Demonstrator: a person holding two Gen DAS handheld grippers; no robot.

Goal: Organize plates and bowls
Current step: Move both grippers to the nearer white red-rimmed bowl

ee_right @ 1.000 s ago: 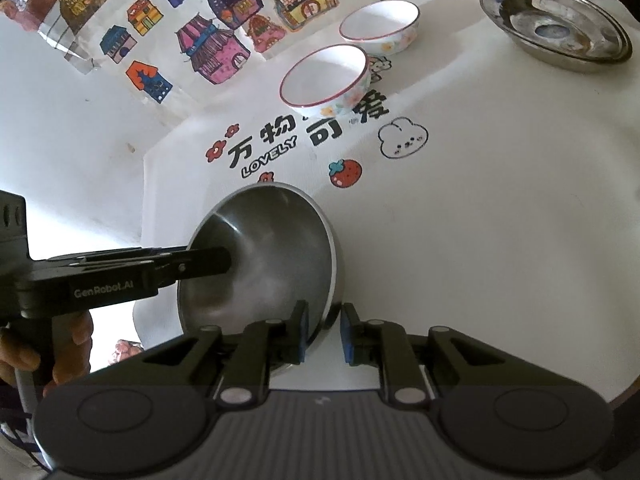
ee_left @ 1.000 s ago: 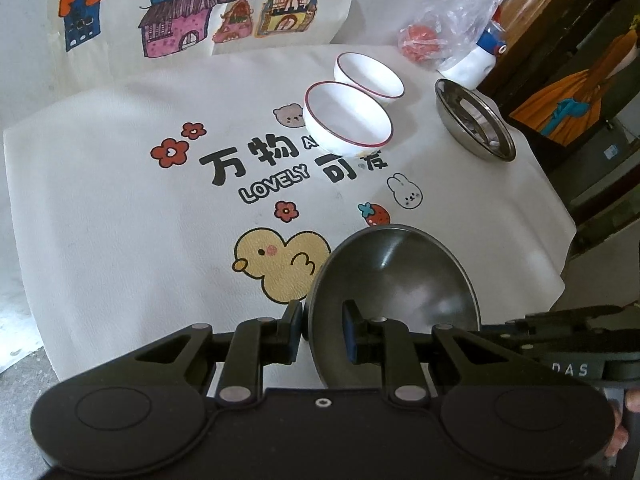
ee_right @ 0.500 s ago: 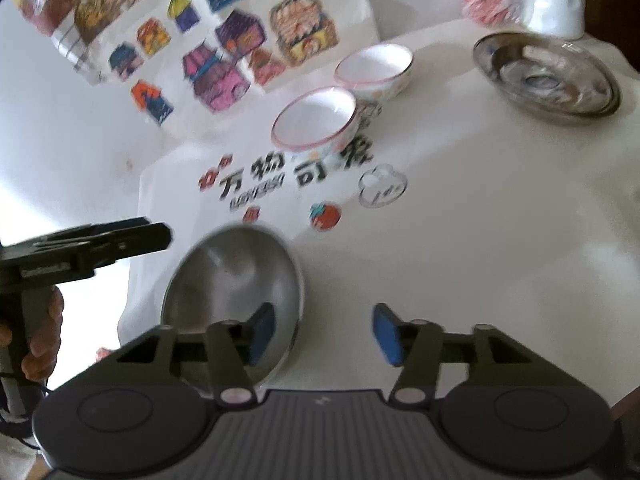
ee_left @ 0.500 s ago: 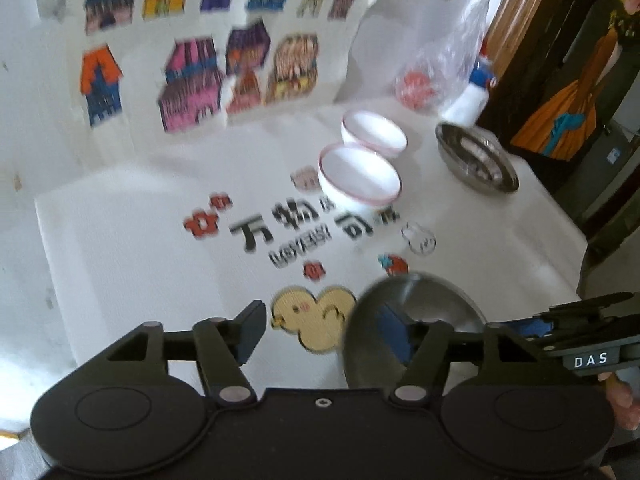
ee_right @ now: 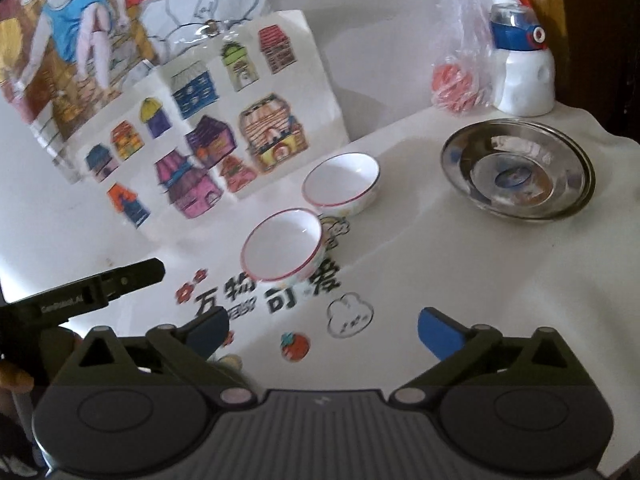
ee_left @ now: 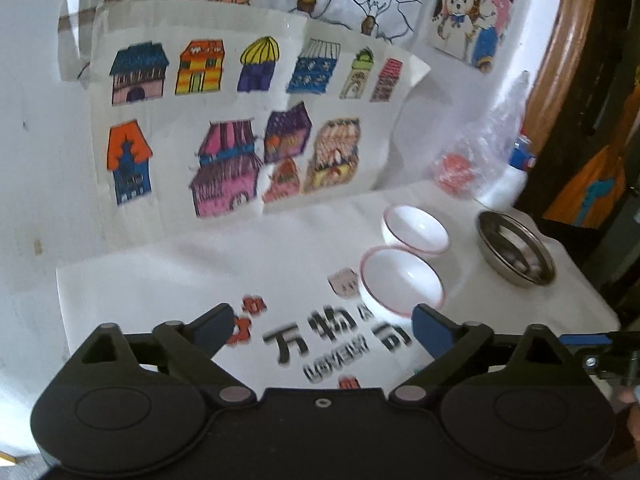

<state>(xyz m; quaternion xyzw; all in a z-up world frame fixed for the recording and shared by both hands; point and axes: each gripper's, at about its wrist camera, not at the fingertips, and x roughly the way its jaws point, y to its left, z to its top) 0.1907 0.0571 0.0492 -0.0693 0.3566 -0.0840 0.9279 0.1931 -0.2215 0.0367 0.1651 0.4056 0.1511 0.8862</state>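
Two white bowls with red rims stand on the printed tablecloth: the near bowl [ee_left: 402,282] [ee_right: 282,246] and the far bowl [ee_left: 415,230] [ee_right: 341,184]. A steel plate [ee_left: 516,254] [ee_right: 518,170] lies to their right. My left gripper [ee_left: 322,322] is open and empty, raised above the cloth in front of the near bowl. My right gripper [ee_right: 322,326] is open and empty, above the cloth near the strawberry print. The steel plate that was held earlier is out of sight in both views. The left gripper also shows in the right wrist view at the left edge.
A white bottle with a blue cap [ee_right: 522,68] and a clear plastic bag with a red thing [ee_right: 456,80] stand at the back right. Coloured house drawings [ee_left: 240,144] lean on the wall behind. The table edge [ee_left: 592,300] drops off at the right.
Both grippers were shut on the rim of a steel plate; they opened, let it go and rose. The plate has dropped out of both views.
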